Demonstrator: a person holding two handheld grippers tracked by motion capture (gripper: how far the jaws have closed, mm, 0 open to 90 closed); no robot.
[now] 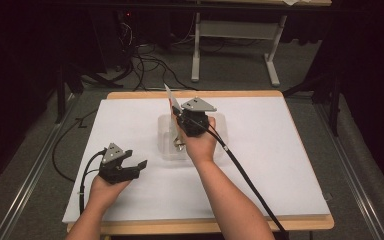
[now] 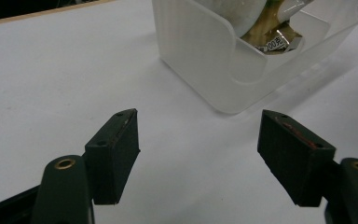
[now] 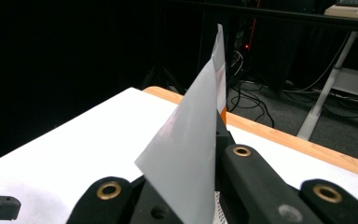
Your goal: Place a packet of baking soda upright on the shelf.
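Right gripper [image 1: 178, 116], jaws clamped on a flat silvery packet [image 3: 191, 154] standing edge-up and pointing far, hangs right over the clear plastic bin [image 1: 166, 145] mid-table, while the left gripper [image 1: 132, 161] waits near-left, jaws apart and empty, its fingers [image 2: 114, 151] facing that bin.

In the left gripper view, a small white label [image 2: 274, 43] on a wrapped item inside the translucent bin [image 2: 200, 56], ahead of the open left tongs [image 2: 200, 154], reads "00" plus a character too blurred to tell.
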